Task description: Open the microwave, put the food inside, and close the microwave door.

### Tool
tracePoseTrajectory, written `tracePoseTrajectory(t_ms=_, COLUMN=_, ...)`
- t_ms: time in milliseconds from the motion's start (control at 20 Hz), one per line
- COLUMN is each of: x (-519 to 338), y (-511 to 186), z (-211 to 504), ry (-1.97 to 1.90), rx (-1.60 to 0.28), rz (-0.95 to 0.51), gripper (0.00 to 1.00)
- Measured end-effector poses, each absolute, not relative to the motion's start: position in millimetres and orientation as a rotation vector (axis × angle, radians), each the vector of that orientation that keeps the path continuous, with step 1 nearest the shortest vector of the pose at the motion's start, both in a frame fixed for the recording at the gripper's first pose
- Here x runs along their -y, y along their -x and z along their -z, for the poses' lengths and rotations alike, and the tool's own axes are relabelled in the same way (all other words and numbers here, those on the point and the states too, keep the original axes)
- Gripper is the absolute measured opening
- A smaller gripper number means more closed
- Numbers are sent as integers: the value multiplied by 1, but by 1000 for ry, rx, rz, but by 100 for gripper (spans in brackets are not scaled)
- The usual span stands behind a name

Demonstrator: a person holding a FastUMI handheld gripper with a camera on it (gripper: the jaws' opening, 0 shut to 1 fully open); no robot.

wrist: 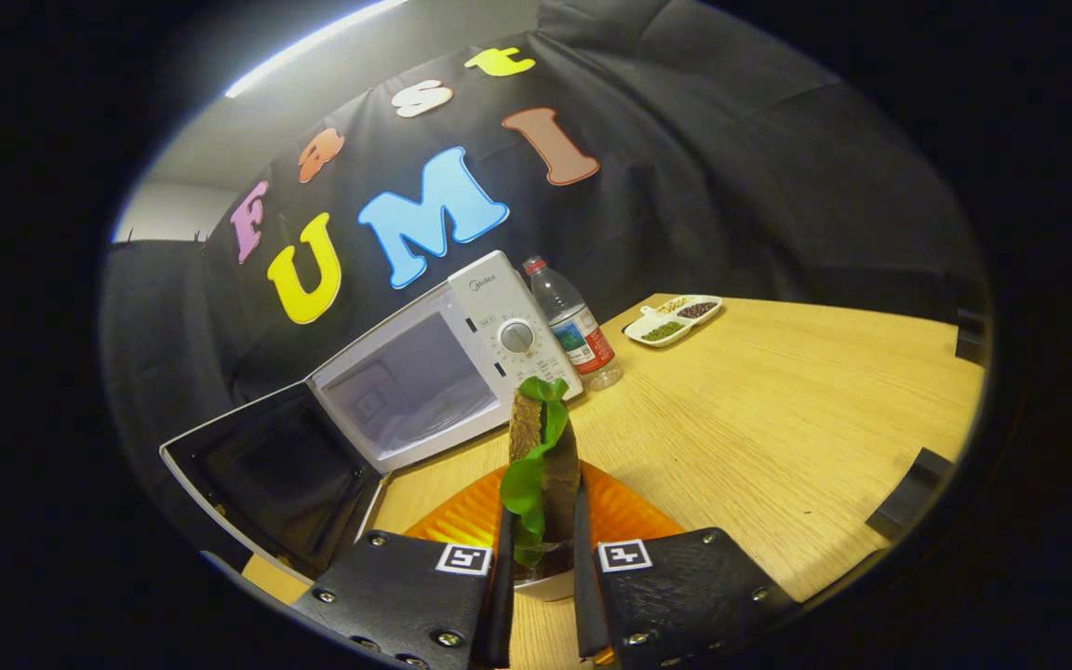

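White microwave (462,363), orange ribbed plate (624,516), green-leaved brown food (541,447), pale wood-grain table (778,419)

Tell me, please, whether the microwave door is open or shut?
Open: the microwave door is swung wide, cavity exposed. The tongs grip the food.

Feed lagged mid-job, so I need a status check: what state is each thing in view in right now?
Microwave: door swung fully open, cavity empty.
Food: upright between the jaws, not yet inside.
Gripper: shut on the food.
Orange plate: on the table under the food.
Water bottle: upright, capped, beside the microwave.
Divided dish: filled, on the table beyond the bottle.
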State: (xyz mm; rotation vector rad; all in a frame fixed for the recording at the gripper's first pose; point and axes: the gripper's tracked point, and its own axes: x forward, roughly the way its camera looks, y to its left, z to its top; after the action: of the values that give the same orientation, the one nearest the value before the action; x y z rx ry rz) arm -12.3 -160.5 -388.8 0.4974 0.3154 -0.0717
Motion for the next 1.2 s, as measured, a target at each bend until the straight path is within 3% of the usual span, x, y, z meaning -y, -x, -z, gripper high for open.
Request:
tracePoseTrajectory(t_ms=550, x=73, y=-55, z=310, ry=-310, rx=-249, rz=-70, gripper=27)
tracePoseTrajectory(t_ms=1200, x=-21, y=-194, z=327, ry=-149, rx=-284, rz=-102, gripper=27)
